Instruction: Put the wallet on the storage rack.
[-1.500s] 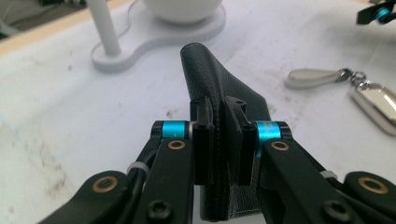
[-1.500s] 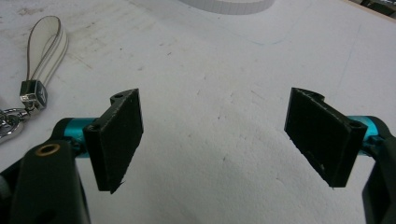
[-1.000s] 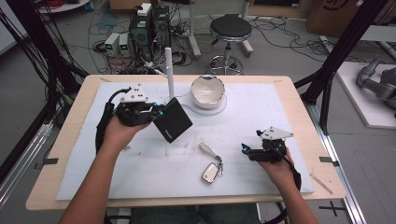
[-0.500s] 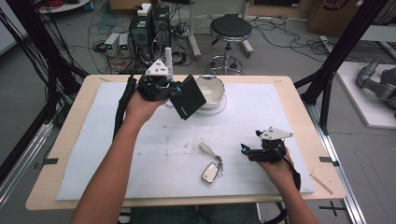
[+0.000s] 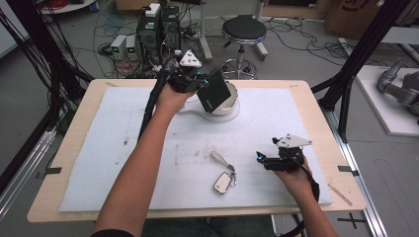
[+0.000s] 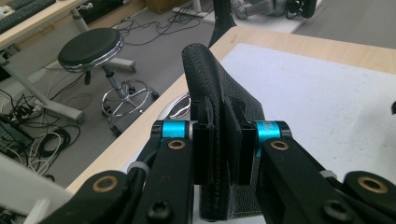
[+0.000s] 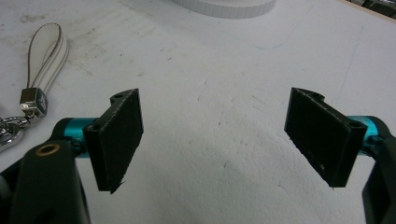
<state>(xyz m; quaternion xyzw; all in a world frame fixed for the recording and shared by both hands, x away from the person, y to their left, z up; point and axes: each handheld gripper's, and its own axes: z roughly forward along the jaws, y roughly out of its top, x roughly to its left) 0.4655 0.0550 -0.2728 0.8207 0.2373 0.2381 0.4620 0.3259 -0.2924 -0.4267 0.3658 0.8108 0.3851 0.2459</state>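
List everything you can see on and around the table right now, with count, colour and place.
wallet: 1, black, held in the air over the bowl at the far middle of the table
bowl: 1, white, far middle of the mat, partly behind the wallet
key fob: 1, silver and dark, near middle of the mat
strap: 1, pale, joined to the key fob, just beyond it
mat: 1, white, covers most of the table
table: 1, light wood
stool: 1, black seat, on the floor beyond the table
left tool: 1, black with blue, shut on the wallet
right tool: 1, black with blue, open, low over the mat on the near right
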